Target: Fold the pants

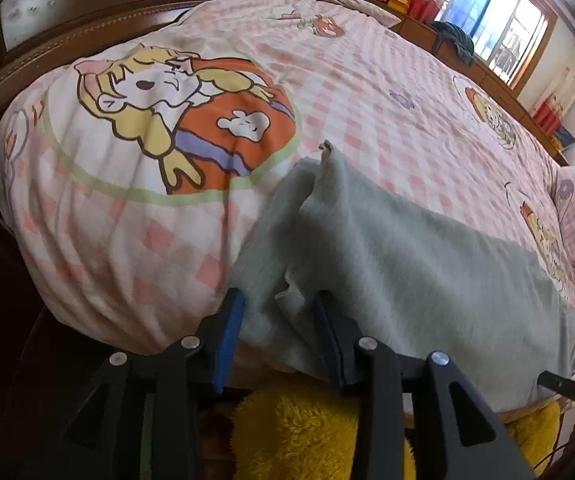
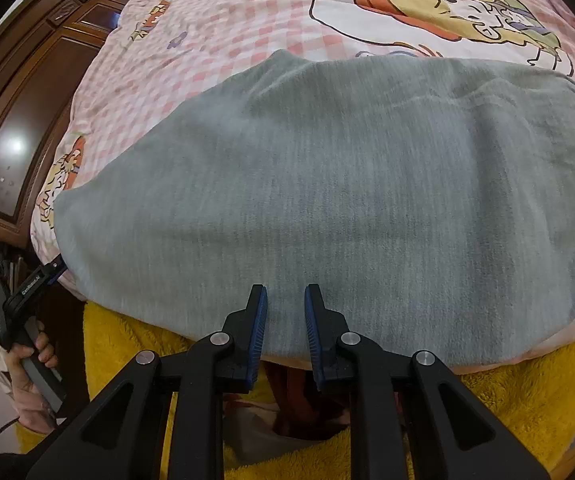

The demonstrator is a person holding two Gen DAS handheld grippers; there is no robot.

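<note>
The grey fleece pants (image 2: 327, 184) lie spread across the near edge of the bed, and their other end (image 1: 427, 264) shows in the left wrist view. My left gripper (image 1: 281, 312) is at the pants' left end, with a crumpled bunch of the cloth filling the gap between its blue pads; it also shows small as the left gripper (image 2: 53, 270), held by a hand. My right gripper (image 2: 285, 300) sits over the pants' near edge at the middle. Its fingers stand a narrow gap apart, and the cloth between them lies flat.
The bed carries a pink checked cover (image 1: 367, 92) with cartoon prints. A yellow fluffy blanket (image 2: 527, 392) hangs below the near edge. A dark wooden headboard (image 1: 47, 48) and wardrobe (image 2: 27, 100) stand on the left. A window (image 1: 499, 24) lies beyond the far side.
</note>
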